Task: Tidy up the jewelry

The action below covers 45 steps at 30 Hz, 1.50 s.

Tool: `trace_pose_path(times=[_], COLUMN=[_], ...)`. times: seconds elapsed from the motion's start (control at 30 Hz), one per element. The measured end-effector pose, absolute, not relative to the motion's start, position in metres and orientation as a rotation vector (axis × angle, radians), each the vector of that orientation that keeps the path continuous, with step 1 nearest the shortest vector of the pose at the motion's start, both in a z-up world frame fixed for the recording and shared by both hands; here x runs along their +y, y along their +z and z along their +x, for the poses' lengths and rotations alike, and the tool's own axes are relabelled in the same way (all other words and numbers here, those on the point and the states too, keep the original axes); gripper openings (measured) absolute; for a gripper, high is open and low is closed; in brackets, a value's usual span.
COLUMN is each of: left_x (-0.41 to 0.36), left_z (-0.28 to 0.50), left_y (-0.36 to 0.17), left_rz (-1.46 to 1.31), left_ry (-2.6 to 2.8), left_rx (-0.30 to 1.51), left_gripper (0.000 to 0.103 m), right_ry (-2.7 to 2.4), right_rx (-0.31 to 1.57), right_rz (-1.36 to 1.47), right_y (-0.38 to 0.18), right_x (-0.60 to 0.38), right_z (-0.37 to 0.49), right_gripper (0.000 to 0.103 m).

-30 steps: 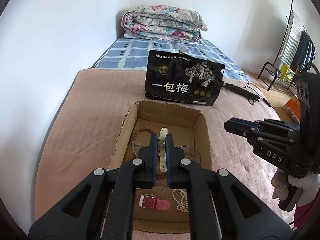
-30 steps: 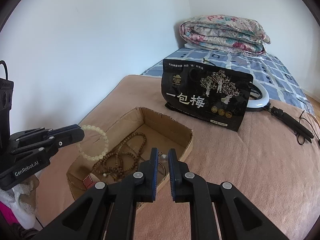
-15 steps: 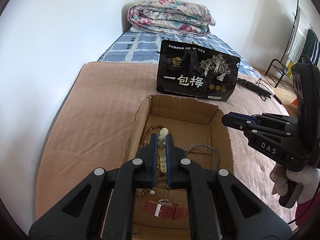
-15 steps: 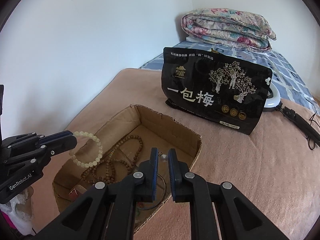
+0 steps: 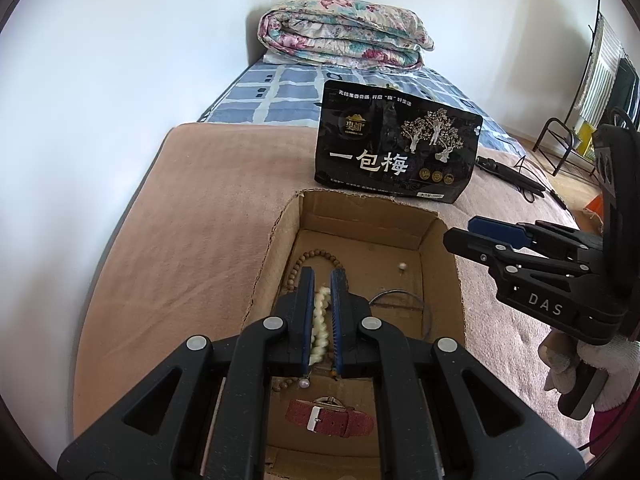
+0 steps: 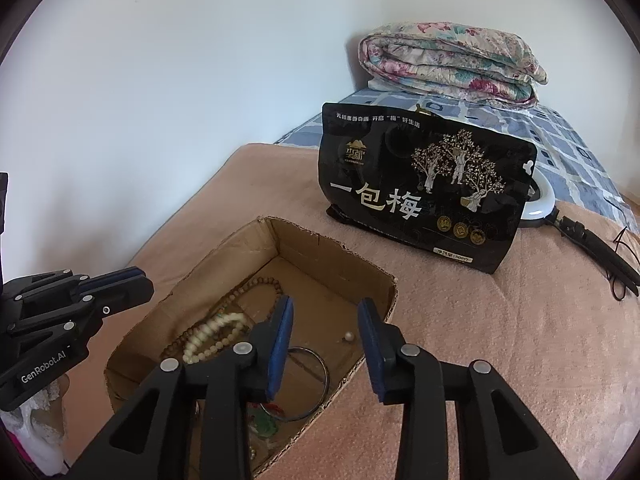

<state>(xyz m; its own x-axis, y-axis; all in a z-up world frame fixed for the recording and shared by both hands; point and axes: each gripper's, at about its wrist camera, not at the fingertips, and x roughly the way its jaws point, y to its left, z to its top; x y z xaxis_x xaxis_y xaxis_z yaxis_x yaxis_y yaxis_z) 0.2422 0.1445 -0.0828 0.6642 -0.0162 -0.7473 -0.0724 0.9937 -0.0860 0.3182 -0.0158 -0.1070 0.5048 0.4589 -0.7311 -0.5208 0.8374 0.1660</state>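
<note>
An open cardboard box (image 5: 276, 240) (image 6: 380, 280) sits on the tan blanket. Inside lie a brown bead necklace (image 5: 298, 264) (image 6: 256, 286), a thin metal bangle (image 5: 400, 300) (image 6: 320, 376), a loose pearl (image 5: 402, 267) (image 6: 349, 336) and a red watch strap (image 5: 332, 422). In the right wrist view a cream bead bracelet (image 6: 212, 334) lies on the brown beads, below and apart from my left gripper (image 6: 140, 284). In the left wrist view the bracelet (image 5: 320, 320) shows between the left gripper's (image 5: 322, 276) narrowly parted fingers. My right gripper (image 6: 326, 308) (image 5: 476, 232) is open and empty over the box's right side.
A black snack bag (image 5: 396, 148) (image 6: 424, 188) stands just behind the box. A folded floral quilt (image 5: 344, 36) lies on the blue checked sheet at the back. A ring light with handle (image 6: 580, 236) lies right of the bag. A wall runs along the left.
The left gripper lowered toward the box and the cream bracelet left its fingers; it now lies on the brown beads. The right gripper's fingers opened wide and moved over the box.
</note>
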Motion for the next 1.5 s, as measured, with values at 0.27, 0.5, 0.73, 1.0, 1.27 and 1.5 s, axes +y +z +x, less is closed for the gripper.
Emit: trace_pose_path(times=[0.27, 0.5, 0.73, 1.0, 1.27, 1.5], left_x=[0.144, 0.142, 0.135, 0.120, 0.101, 0.081], left_z=[0.234, 0.218, 0.193, 0.161, 0.126, 0.095], left_y=[-0.073, -0.056, -0.035, -0.010, 0.001, 0.004], left_rz=[-0.106, -0.109, -0.108, -0.095, -0.069, -0.061], left_ry=[0.044, 0.050, 0.057, 0.053, 0.049, 0.027], left_rx=[0.829, 0.798, 0.762, 0.707, 0.683, 0.672], left_gripper=[0.006, 0.006, 0.006, 0.006, 0.014, 0.026], right_ry=[0.577, 0.570, 0.560, 0.541, 0.528, 0.524], right_rx=[0.841, 0.824, 0.798, 0.755, 0.718, 0.690], right_rz=[-0.083, -0.079, -0.092, -0.101, -0.111, -0.116], right_y=[-0.097, -0.084, -0.068, -0.043, -0.023, -0.012], right_x=[-0.022, -0.026, -0.033, -0.052, -0.072, -0.086], right_z=[0.311, 0.299, 0.277, 0.247, 0.211, 0.183], right_gripper=[0.045, 0.045, 0.049, 0.054, 0.059, 0.070])
